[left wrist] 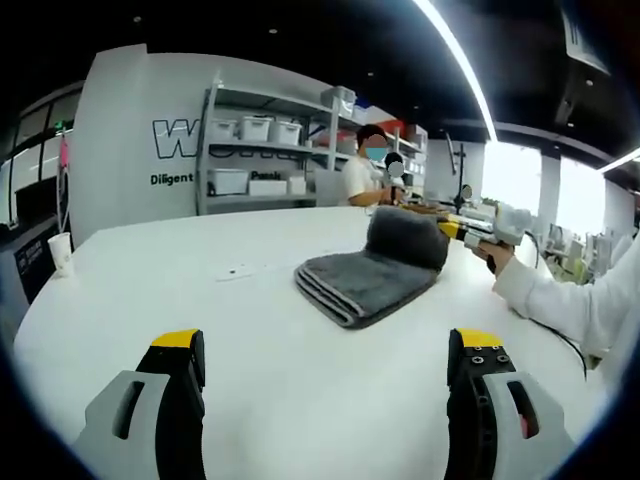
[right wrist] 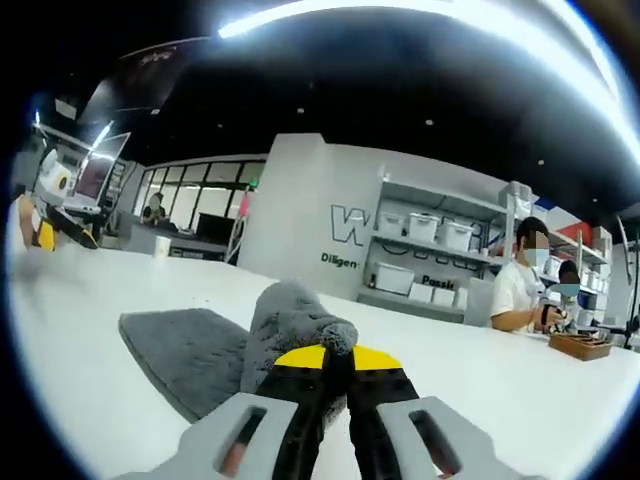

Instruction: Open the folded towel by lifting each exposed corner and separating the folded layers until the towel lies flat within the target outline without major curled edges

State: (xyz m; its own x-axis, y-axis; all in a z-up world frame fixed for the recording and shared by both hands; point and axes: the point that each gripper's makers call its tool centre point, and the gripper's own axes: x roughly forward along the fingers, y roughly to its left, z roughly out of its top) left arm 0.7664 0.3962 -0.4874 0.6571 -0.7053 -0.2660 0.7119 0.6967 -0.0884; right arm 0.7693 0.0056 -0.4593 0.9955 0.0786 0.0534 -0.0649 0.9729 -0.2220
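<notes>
The right gripper pinches a raised towel corner at the far side, while the left gripper, jaws apart, sits well short.

White worktop, glossy. Paper cup upright near its far left edge. Behind: metal shelving with white storage bins on several levels, against a white wall with dark lettering. Person in white shirt seated at far side, wooden tray just beside them. Ceiling light strip overhead.
</notes>
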